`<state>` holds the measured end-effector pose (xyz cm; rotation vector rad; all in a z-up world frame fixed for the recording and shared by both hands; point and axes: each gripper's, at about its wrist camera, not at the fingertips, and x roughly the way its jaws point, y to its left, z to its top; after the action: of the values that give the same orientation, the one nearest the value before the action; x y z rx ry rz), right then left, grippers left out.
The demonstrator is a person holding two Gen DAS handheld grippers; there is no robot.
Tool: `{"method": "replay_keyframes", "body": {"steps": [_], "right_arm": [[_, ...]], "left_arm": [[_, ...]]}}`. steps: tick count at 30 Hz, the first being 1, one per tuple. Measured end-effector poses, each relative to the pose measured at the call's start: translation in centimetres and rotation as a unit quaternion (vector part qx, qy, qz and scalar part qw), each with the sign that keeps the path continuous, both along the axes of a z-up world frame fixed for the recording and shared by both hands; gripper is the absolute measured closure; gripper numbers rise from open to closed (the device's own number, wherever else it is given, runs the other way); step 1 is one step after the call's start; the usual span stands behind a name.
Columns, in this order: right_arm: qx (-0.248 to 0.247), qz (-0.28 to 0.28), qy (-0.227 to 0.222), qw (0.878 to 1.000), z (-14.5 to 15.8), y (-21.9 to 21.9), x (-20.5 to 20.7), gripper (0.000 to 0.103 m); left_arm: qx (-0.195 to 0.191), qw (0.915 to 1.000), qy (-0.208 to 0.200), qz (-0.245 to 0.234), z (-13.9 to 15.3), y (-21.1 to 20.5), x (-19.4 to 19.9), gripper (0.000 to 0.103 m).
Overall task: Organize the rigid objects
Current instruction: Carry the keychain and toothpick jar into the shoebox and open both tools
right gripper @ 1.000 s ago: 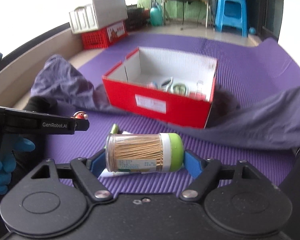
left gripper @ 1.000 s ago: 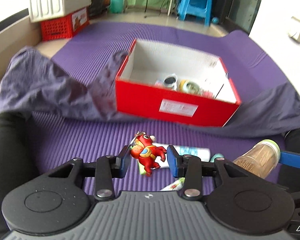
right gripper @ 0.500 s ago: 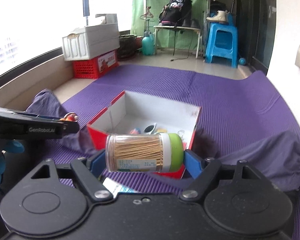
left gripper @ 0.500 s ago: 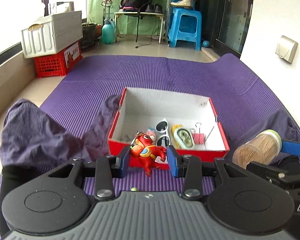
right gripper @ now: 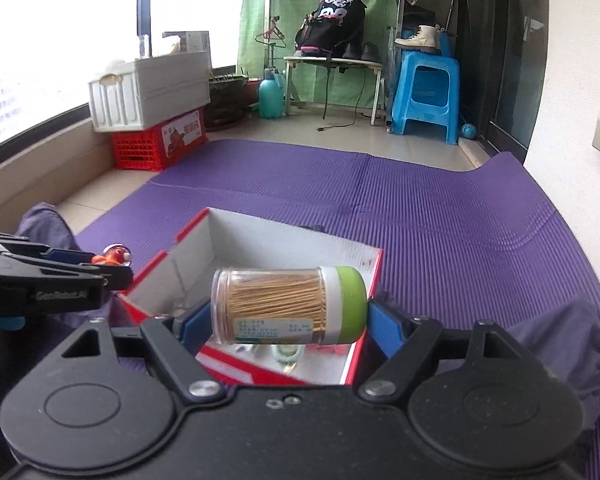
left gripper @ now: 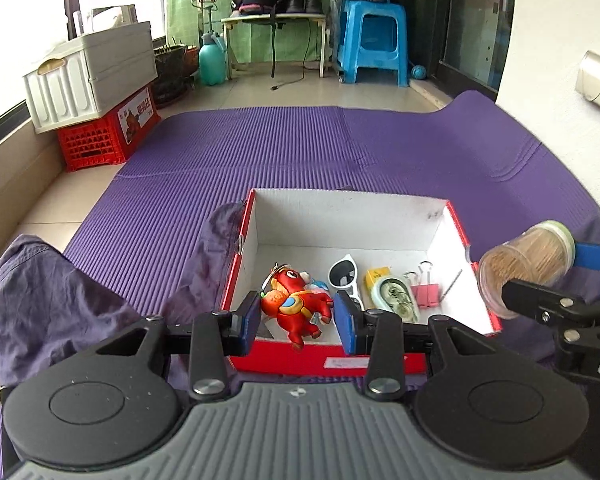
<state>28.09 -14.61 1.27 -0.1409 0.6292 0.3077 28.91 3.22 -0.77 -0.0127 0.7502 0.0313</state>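
My left gripper [left gripper: 297,314] is shut on a red toy figure keychain [left gripper: 296,304] and holds it above the near left part of the red box [left gripper: 452,216]. My right gripper [right gripper: 288,322] is shut on a toothpick jar with a green lid [right gripper: 288,304], held sideways above the box's [right gripper: 268,240] near edge. The jar [left gripper: 526,264] and right gripper also show at the right of the left wrist view. In the box lie white sunglasses [left gripper: 346,276], a correction tape [left gripper: 394,298] and a pink binder clip [left gripper: 426,294].
The box sits on a purple mat [left gripper: 300,148] with grey-purple cloth [left gripper: 60,300] bunched on both sides [right gripper: 560,344]. A white crate on a red crate [left gripper: 96,120], a blue stool [left gripper: 374,44] and a small table stand beyond the mat.
Both grippers rose from near the mat and moved forward over the box, still holding the toy and the jar. The box now lies below them.
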Motion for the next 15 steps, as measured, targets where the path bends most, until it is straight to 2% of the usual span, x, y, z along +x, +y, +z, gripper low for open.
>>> {"method": "replay_keyframes", "body": {"steps": [15], "right_arm": [[-0.033, -0.005, 0.039, 0.999, -5.7, 2.0, 9.2, 0.022]], "left_arm": [[0.016, 0.9981, 0.058, -0.013, -6.3, 0.1, 9.6, 0.065]]}}
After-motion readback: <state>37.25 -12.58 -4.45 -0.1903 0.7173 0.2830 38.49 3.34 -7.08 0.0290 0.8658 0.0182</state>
